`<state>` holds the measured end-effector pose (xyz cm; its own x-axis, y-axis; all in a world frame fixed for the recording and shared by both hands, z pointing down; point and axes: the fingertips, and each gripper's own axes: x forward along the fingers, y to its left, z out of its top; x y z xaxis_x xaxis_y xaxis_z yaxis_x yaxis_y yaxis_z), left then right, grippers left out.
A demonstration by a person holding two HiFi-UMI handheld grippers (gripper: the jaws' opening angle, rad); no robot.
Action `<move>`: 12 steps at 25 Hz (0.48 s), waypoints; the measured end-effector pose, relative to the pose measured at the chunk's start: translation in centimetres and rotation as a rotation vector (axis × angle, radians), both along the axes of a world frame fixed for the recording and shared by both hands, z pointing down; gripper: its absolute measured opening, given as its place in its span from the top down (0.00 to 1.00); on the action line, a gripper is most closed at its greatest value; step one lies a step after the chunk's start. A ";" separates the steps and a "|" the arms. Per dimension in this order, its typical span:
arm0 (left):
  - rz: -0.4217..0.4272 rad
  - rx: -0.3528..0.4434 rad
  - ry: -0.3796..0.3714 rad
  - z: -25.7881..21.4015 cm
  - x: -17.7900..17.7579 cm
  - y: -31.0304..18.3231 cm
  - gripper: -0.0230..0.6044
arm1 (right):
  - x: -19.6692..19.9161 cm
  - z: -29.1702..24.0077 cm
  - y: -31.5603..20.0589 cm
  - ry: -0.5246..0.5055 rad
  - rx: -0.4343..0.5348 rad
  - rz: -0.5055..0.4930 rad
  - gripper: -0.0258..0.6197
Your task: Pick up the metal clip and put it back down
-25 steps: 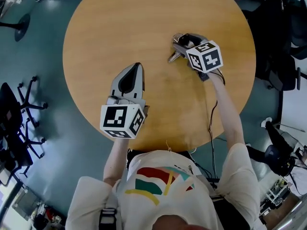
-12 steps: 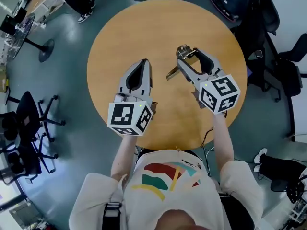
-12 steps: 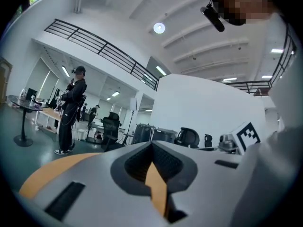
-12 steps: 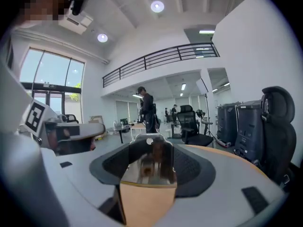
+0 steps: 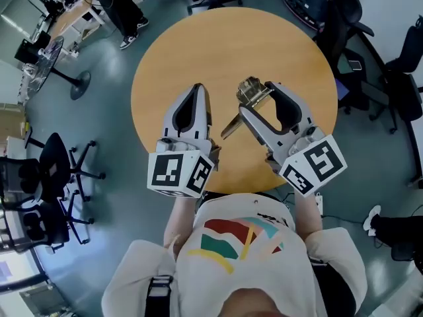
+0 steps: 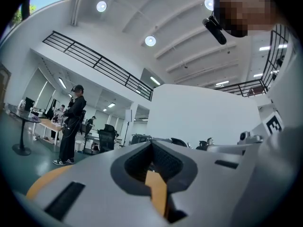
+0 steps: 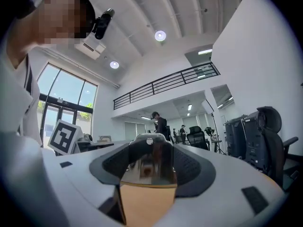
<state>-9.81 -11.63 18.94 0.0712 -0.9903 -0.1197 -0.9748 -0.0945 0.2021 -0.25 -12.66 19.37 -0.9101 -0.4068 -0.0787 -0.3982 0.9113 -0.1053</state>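
In the head view my right gripper [image 5: 255,98] is shut on the metal clip [image 5: 249,90], held in the air above the round wooden table [image 5: 198,51]. One thin handle of the clip [image 5: 229,127] hangs down to the left. In the right gripper view, the clip [image 7: 150,167] shows shiny and golden between the shut jaws of the right gripper [image 7: 150,143], which point upward into the hall. My left gripper [image 5: 197,90] hovers beside it, about a hand's width to the left, shut and holding nothing. In the left gripper view, the left gripper [image 6: 152,146] shows no object.
Office chairs [image 5: 46,177] stand on the teal floor at the left, and dark chairs [image 5: 390,78] at the right. A person [image 5: 122,5] stands by desks at the far left. The person's white shirt [image 5: 231,256] fills the bottom of the head view.
My right gripper has risen from the table with the clip in it and drawn nearer the body. The left gripper has risen too. The table now looks farther below.
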 end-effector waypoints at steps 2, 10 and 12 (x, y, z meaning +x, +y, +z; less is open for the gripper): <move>-0.004 0.002 0.016 -0.3 -0.1 0.4 0.89 | 0.3 -0.8 0.8 -0.012 0.019 -0.010 0.56; -0.034 0.067 -0.031 -2.2 1.2 3.7 0.89 | 2.1 -3.3 4.8 -0.082 0.048 -0.059 0.56; -0.030 0.085 -0.048 -2.7 1.9 4.5 0.89 | 2.6 -3.6 5.7 -0.081 0.068 -0.061 0.56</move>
